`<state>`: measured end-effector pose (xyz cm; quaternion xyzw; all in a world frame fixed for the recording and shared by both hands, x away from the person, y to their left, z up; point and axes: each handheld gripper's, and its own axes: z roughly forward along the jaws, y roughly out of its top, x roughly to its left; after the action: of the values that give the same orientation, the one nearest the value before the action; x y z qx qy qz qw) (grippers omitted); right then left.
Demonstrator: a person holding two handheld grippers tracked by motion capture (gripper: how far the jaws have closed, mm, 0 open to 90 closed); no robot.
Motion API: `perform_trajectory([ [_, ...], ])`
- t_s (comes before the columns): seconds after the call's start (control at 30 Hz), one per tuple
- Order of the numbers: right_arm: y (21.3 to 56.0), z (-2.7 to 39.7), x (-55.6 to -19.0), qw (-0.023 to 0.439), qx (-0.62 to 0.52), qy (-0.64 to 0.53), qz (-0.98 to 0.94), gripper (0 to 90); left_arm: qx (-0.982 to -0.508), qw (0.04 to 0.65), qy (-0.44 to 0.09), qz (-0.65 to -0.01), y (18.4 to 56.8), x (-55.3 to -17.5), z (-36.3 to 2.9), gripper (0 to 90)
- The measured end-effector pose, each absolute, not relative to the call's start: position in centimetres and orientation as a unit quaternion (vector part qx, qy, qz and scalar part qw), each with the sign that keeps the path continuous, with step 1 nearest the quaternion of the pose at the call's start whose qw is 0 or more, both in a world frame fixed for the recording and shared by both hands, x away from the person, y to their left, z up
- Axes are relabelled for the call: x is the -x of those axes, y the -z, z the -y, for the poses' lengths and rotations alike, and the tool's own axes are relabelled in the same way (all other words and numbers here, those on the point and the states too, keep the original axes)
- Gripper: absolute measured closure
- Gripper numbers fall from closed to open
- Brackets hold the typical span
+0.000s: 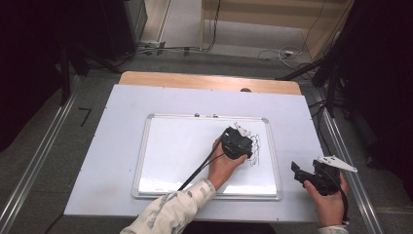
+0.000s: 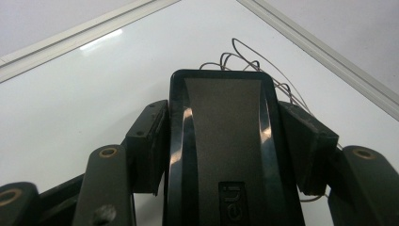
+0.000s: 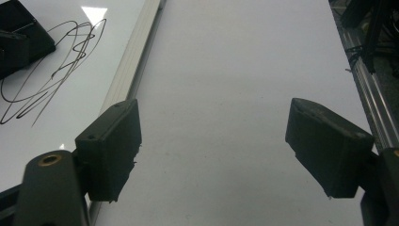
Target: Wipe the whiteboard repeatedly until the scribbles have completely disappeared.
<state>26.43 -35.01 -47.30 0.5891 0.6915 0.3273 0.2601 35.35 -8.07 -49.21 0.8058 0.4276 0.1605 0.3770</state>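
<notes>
My left gripper [image 1: 237, 144] rests on the right part of a whiteboard [image 1: 180, 146], over a black pen scribble [image 1: 255, 152]. In the left gripper view its jaws [image 2: 221, 117] are shut on a black eraser [image 2: 221, 132], both pads pressed against its sides. The scribble [image 2: 240, 52] shows just past the eraser's front end, near the board's frame [image 2: 324, 52]. My right gripper [image 1: 298, 170] sits on the table to the right of the board. Its jaws [image 3: 216, 141] stand wide open with nothing between them, and the scribble [image 3: 56, 70] lies to their left.
The whiteboard lies on a white mat [image 1: 122, 126] that covers a wooden table [image 1: 195, 79]. Metal rails [image 1: 341, 141] run along both sides of the table. Cables [image 1: 282, 51] lie on the floor beyond it.
</notes>
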Motion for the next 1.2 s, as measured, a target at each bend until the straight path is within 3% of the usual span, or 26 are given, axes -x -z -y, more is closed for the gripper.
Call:
perform_trajectory([
  [1.2, 47.3, 34.9, -26.3, 0.261, -0.588, -0.328, -0.692, 17.6, -0.795, 0.373, -0.171, -0.447, 49.2, -37.8, 8.0, 40.3],
])
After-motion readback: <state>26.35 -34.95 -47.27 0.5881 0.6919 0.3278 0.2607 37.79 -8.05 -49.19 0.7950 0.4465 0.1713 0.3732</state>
